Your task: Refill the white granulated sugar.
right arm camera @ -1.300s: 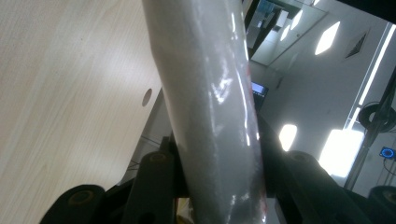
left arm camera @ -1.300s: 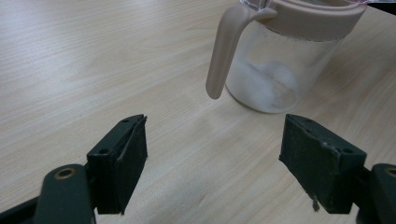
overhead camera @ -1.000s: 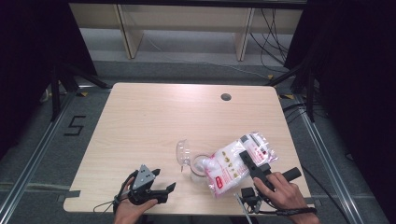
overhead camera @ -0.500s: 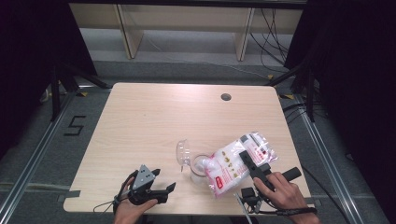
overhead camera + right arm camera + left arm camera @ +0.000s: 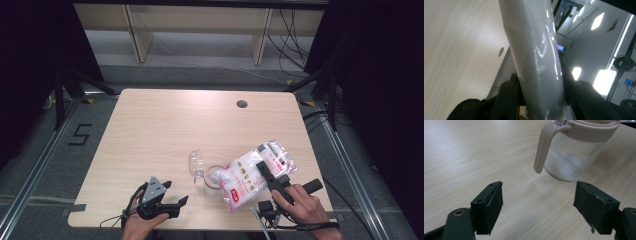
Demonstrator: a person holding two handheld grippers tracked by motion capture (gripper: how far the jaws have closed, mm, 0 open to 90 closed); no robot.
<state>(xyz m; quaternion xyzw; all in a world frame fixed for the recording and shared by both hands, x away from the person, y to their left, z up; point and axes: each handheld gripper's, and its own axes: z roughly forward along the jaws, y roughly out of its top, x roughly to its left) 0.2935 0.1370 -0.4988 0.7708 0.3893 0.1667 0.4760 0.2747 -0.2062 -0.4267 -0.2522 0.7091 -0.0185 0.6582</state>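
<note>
A clear jar (image 5: 212, 181) with a pink rim and handle stands near the table's front middle, its clear lid (image 5: 196, 162) flipped open to the left. It holds some white powder (image 5: 571, 163). A plastic bag of white powder (image 5: 250, 175) with red print lies tilted, its low end over the jar's mouth. My right gripper (image 5: 262, 168) is shut on the bag (image 5: 536, 57), the jaws (image 5: 539, 100) pinching it from both sides. My left gripper (image 5: 175, 193) rests open at the front left, and its jaws (image 5: 537, 205) point at the jar (image 5: 571, 157) with nothing between them.
The wooden table (image 5: 165, 130) has a round cable hole (image 5: 242, 104) at the back right. Shelving legs and cables stand beyond the far edge. Metal rails run along the floor on both sides of the table.
</note>
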